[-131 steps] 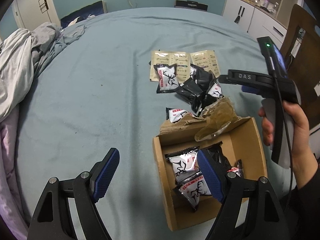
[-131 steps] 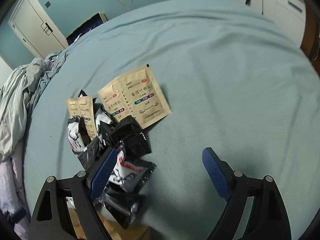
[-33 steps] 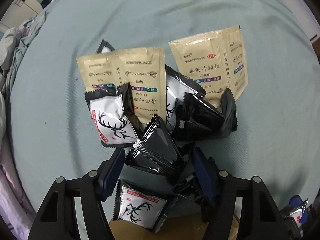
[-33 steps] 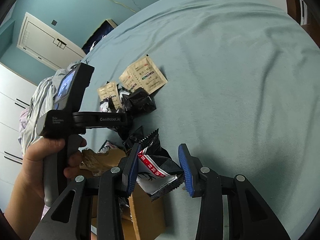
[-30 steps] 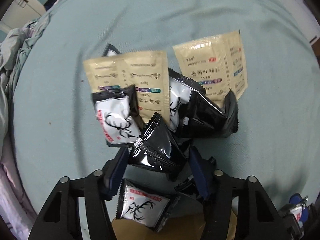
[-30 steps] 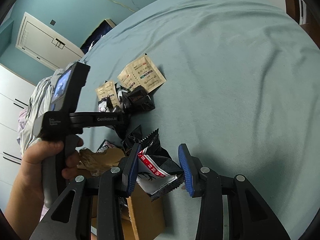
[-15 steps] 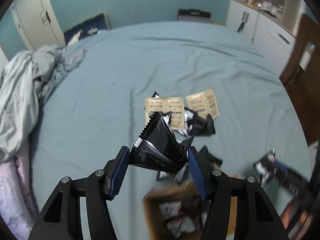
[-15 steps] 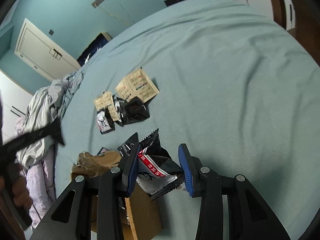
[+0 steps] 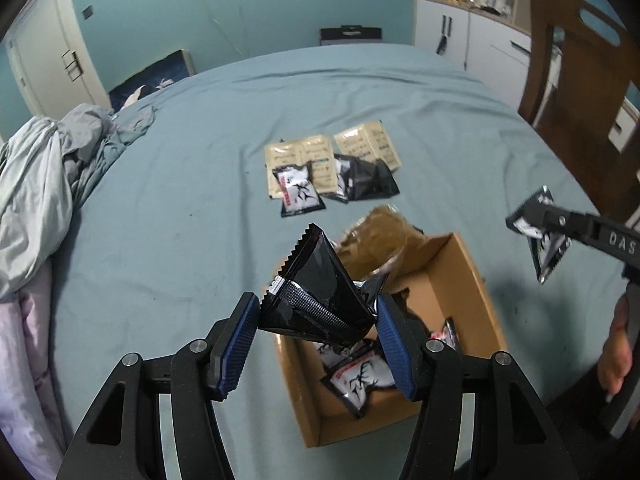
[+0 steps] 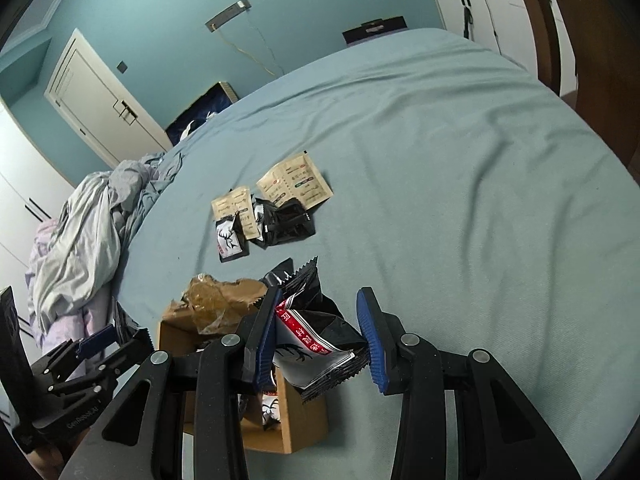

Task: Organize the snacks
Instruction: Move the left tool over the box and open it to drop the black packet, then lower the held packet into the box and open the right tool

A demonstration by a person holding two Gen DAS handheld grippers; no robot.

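The cardboard box [image 9: 460, 276] lies open on the blue bed [image 9: 200, 200], with a few deer-print packets already in its bottom. It is the landmark for everything else. Just above its near-left corner the left tool [image 9: 316, 332] is clamped about halfway on a glossy black packet [image 9: 320, 280], pads pressing both sides, serrated end pointing up. To the right of the box, clear of its wall, the right tool [image 10: 320, 332] is closed nearly all the way on a white deer-print packet [image 10: 308, 344], which hangs at a slant.

Both loads look ready for dropping, I judge. To do it well, bring each tool over the bare floor of the box, not over its rim, lower it until the packet is inside the walls, and only then let go; the slick foil could slide off the edge otherwise. Take the two in turn so the tools do not collide.

Beyond the box's crumpled brown flap [image 9: 384, 232] wait the remaining packets [image 9: 332, 180], black and tan.
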